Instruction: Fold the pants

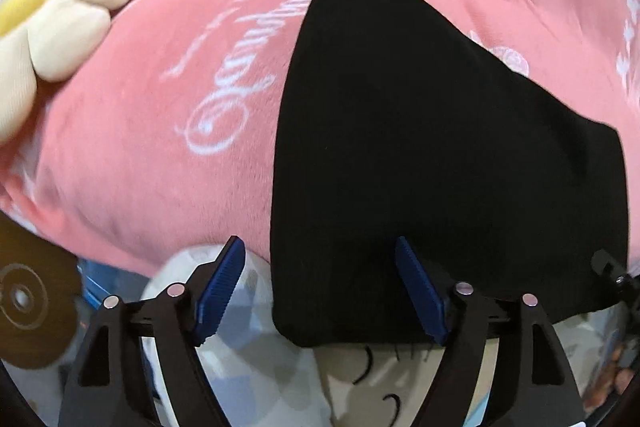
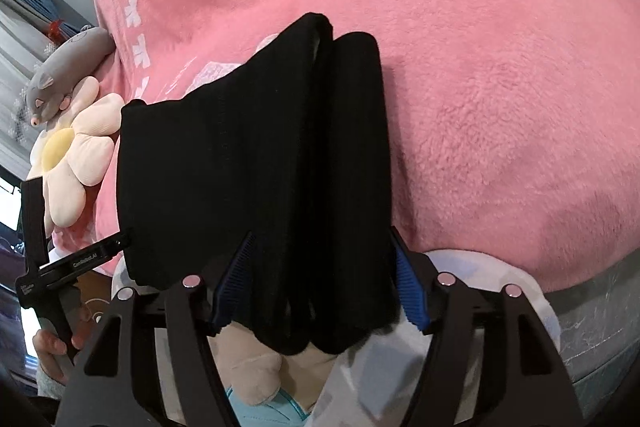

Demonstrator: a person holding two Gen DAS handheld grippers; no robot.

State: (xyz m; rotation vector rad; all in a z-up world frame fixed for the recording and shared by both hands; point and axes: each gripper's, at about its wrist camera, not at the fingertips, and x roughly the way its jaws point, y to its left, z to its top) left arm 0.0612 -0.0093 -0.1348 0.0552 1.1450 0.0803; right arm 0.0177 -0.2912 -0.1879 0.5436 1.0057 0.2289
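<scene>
At the left we see a flower cushion at ten o'clock on the pink blanket that covers the bed. Our left hand-held gripper hangs with its jaws spread wide and nothing between them; the near left corner of the black pants lies just past its right finger, toward one o'clock. The pants rest in a folded stack on the blanket, by the near edge of the bed. We judge the cloth soft, light and limp, likely to sag and slide open unless every layer is pinched together near a folded edge or corner. Further right, our right hand-held gripper straddles the near end of the pants, its blue pads either side of the thick layered bundle; whether they are pressing it we cannot tell.
</scene>
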